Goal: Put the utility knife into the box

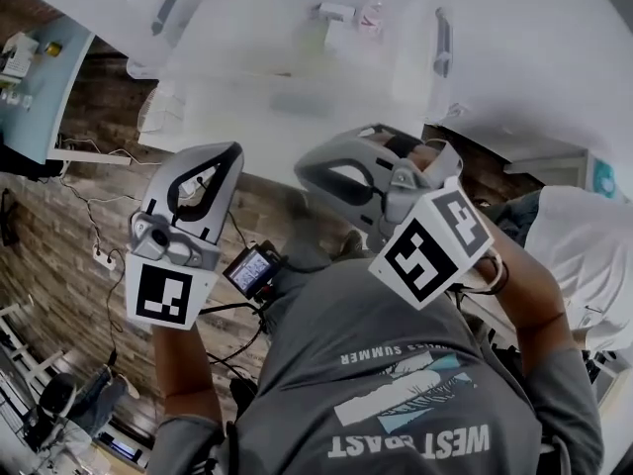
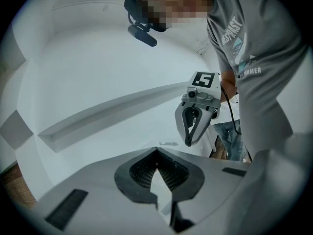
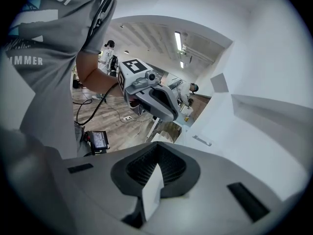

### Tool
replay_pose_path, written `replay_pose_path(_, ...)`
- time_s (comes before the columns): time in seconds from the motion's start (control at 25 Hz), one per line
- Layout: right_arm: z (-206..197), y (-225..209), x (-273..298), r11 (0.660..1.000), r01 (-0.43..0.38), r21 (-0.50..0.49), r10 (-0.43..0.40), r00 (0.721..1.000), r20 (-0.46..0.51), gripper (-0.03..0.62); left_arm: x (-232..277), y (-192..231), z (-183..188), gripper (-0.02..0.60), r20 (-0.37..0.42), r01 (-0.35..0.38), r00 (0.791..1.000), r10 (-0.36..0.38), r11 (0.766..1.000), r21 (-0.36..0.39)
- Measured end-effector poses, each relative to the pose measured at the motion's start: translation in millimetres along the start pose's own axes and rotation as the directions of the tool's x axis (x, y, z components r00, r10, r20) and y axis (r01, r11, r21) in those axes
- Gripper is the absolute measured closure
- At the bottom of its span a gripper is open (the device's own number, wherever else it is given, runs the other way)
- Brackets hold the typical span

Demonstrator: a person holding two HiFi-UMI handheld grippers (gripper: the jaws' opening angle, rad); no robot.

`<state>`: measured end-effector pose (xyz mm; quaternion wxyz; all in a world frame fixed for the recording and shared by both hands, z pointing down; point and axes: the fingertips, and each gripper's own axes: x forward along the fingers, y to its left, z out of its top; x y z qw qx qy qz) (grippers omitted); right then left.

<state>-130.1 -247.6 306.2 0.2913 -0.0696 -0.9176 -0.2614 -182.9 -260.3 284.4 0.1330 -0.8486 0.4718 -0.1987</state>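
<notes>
Both grippers are held up in front of the person's chest, off the white table [image 1: 297, 97]. My left gripper [image 1: 233, 149] is shut with nothing between its jaws; in its own view the tips [image 2: 156, 150] meet. My right gripper [image 1: 301, 172] is also shut and empty, tips together [image 3: 157, 146]. Each gripper shows in the other's view: the right gripper [image 2: 190, 142] and the left gripper [image 3: 171, 116]. Two long grey objects [image 1: 170, 6] [image 1: 442, 43] lie on the table's far side; I cannot tell which is the utility knife. No box is recognisable.
A small white item [image 1: 336, 11] and a bottle [image 1: 373, 13] stand at the table's far edge. Below are a wood-pattern floor with cables, a power strip [image 1: 102, 257] and a small screen device [image 1: 254, 269]. A blue table [image 1: 40, 77] stands at the left.
</notes>
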Motion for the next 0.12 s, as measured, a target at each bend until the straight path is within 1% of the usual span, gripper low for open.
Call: replay_pose_path(0.12,-32.6,19.9,-70.6,0.999,-0.004,0.032,0.003,1.000,0.028,0.585,37.8,-51.7,44.7,0.572,-0.019,0.001,1.000,-0.001,1.000,0.000)
